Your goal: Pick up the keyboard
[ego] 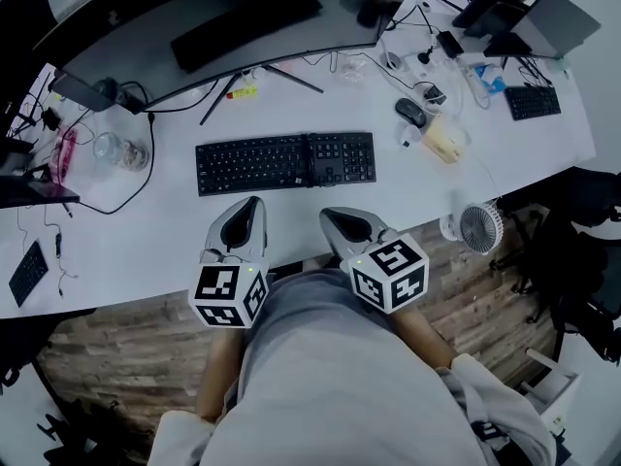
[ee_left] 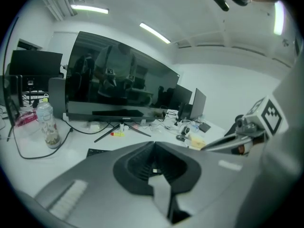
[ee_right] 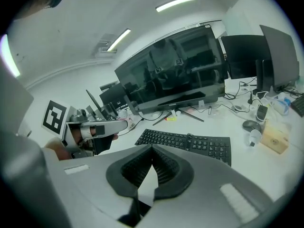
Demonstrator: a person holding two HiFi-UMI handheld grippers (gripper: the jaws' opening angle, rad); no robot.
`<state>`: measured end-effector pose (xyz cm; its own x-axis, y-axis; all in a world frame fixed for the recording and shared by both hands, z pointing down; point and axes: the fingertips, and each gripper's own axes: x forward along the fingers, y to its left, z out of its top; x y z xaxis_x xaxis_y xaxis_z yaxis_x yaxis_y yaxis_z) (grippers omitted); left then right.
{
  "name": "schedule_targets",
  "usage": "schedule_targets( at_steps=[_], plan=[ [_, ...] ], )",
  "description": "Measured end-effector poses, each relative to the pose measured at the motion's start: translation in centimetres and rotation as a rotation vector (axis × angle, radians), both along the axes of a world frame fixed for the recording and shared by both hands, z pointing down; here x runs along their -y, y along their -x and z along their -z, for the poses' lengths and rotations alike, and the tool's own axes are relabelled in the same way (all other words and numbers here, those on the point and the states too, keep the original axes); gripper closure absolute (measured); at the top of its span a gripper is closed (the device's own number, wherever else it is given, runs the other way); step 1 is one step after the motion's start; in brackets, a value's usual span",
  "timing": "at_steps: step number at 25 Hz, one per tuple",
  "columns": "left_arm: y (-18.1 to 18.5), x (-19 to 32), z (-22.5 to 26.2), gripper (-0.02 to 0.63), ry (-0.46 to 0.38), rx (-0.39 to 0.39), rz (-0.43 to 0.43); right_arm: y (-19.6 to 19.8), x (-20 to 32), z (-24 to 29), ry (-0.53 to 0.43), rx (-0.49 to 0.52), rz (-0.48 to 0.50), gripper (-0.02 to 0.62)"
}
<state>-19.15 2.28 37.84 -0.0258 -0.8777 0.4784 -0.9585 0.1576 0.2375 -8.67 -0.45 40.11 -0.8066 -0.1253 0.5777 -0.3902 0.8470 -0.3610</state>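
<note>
White and wide, the table [ego: 146, 236] carries a black keyboard [ego: 286, 161] lying flat in front of a curved monitor [ego: 194, 27] on its stand. Left tongs [ego: 254, 204] and right tongs [ego: 326, 216] are held side by side near the table's front edge, on the person's side of the keyboard and clear of it. In the left gripper view the left tongs [ee_left: 153, 144] have their tips together with nothing between them; the right tongs [ee_right: 152, 147] look the same in the right gripper view, with the keyboard [ee_right: 190, 144] just beyond. A mouse [ego: 410, 112] sits to the keyboard's right, a small fan [ego: 478, 227] at the right edge, and a clear bottle [ego: 121, 150] to the left.
</note>
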Motion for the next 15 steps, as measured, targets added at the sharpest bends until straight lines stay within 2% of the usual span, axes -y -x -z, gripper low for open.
schedule_targets(
  at_steps=[10,15],
  plan=[
    [4.3,0.2,-1.8,0.606,0.05,-0.01,-0.103,2.6,-1.1,-0.7,0.047,-0.002,-0.108,0.601],
    [4.6,1.4,-2.9,0.606,0.068,-0.026,-0.16,1.4,-0.9,-1.2,0.081,0.001,-0.196,0.601]
  ],
)
